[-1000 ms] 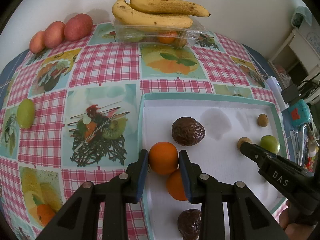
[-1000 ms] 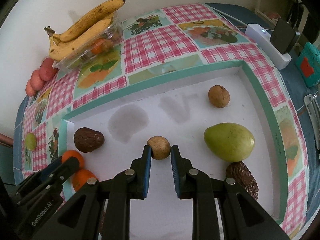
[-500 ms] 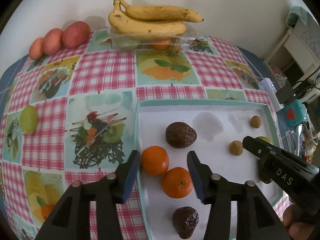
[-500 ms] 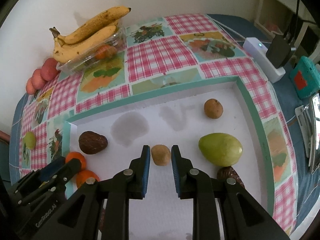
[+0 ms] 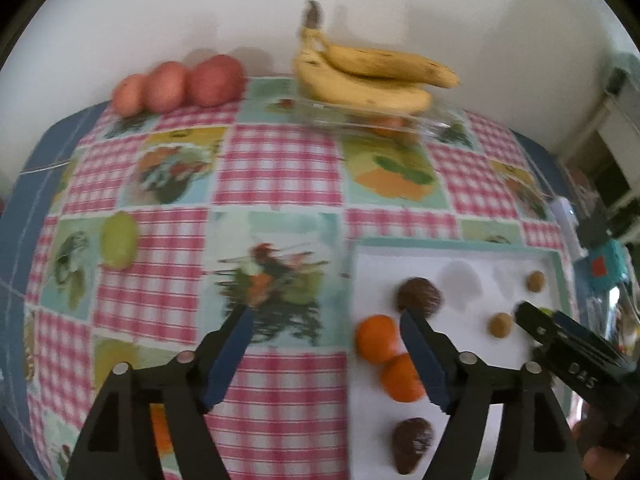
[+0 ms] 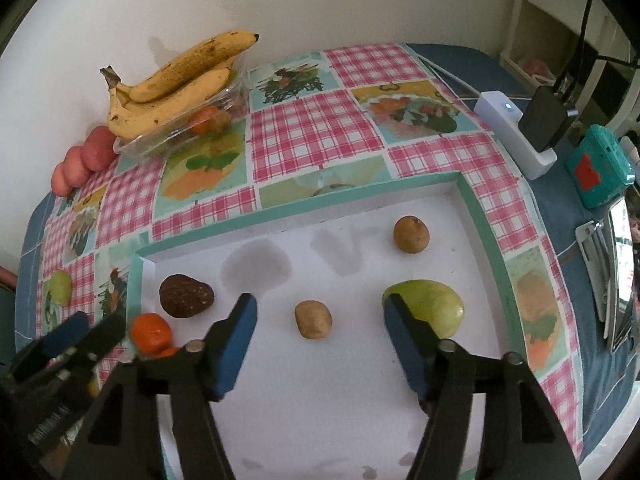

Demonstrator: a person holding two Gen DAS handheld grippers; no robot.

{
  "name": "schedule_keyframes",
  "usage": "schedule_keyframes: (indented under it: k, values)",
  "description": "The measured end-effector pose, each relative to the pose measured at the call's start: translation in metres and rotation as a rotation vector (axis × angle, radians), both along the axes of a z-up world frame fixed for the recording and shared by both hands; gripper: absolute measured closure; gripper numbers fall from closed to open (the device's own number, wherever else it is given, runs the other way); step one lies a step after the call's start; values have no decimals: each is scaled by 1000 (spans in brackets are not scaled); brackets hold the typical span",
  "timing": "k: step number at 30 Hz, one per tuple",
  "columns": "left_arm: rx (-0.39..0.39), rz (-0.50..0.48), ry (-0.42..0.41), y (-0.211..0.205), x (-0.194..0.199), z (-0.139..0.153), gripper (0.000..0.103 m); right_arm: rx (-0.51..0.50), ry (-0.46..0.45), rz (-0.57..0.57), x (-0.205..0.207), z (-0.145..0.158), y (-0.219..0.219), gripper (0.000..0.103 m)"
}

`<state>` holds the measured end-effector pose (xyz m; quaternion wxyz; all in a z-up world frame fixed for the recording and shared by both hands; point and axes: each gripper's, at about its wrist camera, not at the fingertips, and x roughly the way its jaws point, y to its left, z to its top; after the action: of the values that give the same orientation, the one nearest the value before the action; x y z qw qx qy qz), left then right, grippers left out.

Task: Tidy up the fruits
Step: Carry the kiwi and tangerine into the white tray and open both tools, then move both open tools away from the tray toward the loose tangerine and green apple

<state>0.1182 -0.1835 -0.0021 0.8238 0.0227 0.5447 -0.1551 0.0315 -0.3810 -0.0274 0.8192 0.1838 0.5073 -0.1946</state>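
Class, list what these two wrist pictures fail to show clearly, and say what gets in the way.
- Fruit inside the clear container, right wrist view: hidden under the bananas.
- Lower orange, right wrist view: mostly behind the right tongs.
- Left wrist view: motion blur smears the tablecloth prints.

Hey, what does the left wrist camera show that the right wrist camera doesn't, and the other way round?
Only the left wrist view shows the second dark brown wrinkled fruit at the tray's near edge. Only the right wrist view shows the large green mango-shaped fruit clearly, plus the white power strip. Both show the yellow bananas, the teal-rimmed white tray, two oranges, and both grippers, left gripper and right gripper, opening with nothing gripped.
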Motion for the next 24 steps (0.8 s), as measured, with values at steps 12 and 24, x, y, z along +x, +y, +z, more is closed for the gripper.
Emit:
schedule_keyframes:
  k: [12,24]
  values:
    - [88,206,-3,71,17,-6,0,-36,18,-2,1,0,2,21]
    - [207,204,-40,124,17,6,0,-47,16,24,10,1,26,11]
